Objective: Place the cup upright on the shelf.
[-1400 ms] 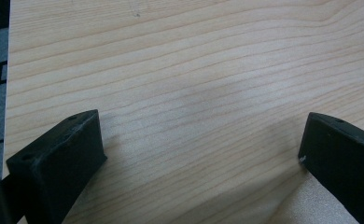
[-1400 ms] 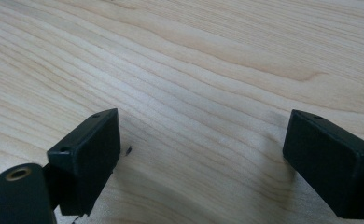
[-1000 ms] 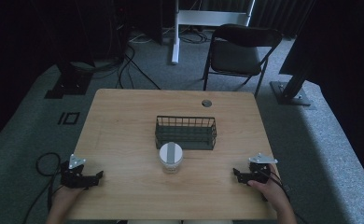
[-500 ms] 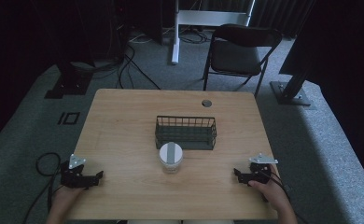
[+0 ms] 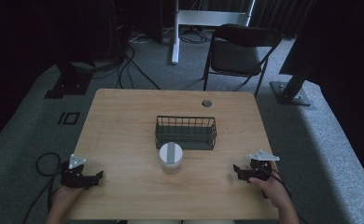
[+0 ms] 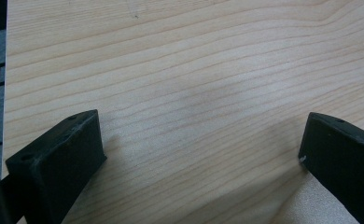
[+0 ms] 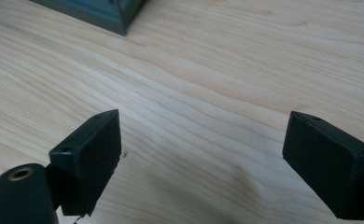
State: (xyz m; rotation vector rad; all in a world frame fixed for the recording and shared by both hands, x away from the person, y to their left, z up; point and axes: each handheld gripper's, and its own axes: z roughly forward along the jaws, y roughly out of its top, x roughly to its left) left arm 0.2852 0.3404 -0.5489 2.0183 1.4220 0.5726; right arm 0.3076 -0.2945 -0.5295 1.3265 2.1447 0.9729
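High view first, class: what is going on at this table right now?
A person sits at a wooden table with a two-jaw gripper in each hand. The left gripper and the right gripper both rest near the table's near corners, jaws spread wide with bare wood between them. Neither holds anything. In the middle stands a dark wire basket, and just in front of it a white lidded cup, apart from both grippers. Nothing is being handled at this moment.

A cup (image 5: 171, 157) stands on the table (image 5: 124, 121), just before a basket (image 5: 185, 132).
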